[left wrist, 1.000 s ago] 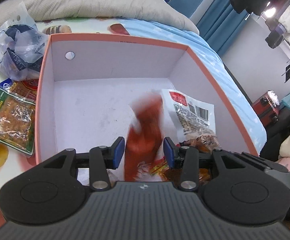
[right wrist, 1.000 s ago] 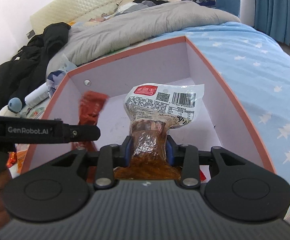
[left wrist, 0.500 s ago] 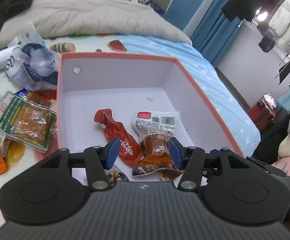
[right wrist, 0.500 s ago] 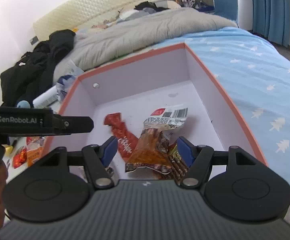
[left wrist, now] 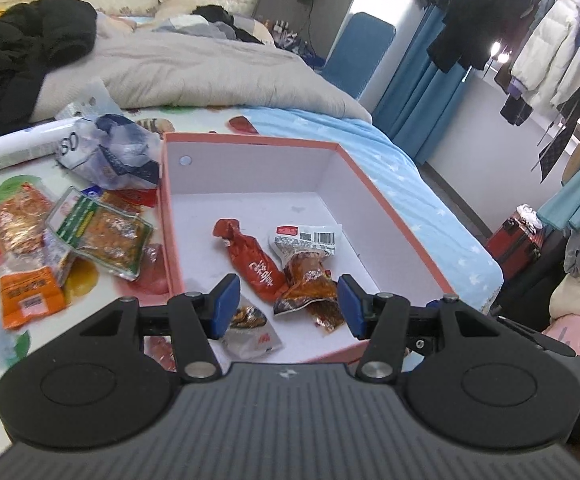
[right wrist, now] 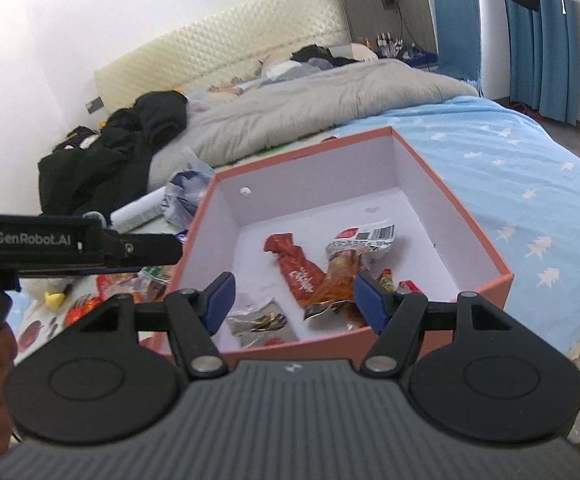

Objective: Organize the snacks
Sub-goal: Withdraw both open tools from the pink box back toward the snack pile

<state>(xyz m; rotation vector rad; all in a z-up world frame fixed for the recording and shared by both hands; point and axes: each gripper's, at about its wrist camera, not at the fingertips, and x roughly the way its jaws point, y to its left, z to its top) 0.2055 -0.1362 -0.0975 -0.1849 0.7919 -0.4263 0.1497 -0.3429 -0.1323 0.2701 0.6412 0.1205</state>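
left gripper [left wrist: 286, 306]: jaws apart, empty | right gripper [right wrist: 292, 302]: jaws apart, empty | box [left wrist: 394, 208]: 2 packets, red [left wrist: 252, 260] beside brown [left wrist: 310, 276]

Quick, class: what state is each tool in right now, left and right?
Left tool: open, holding nothing, its jaws just opened.
Right tool: open, holding nothing, its jaws just opened.

Left gripper [right wrist: 78, 246] side: we read "GenRobot.AI".
White tube [left wrist: 30, 146]: we read "SO".
Snack packets' print: we cannot read it.
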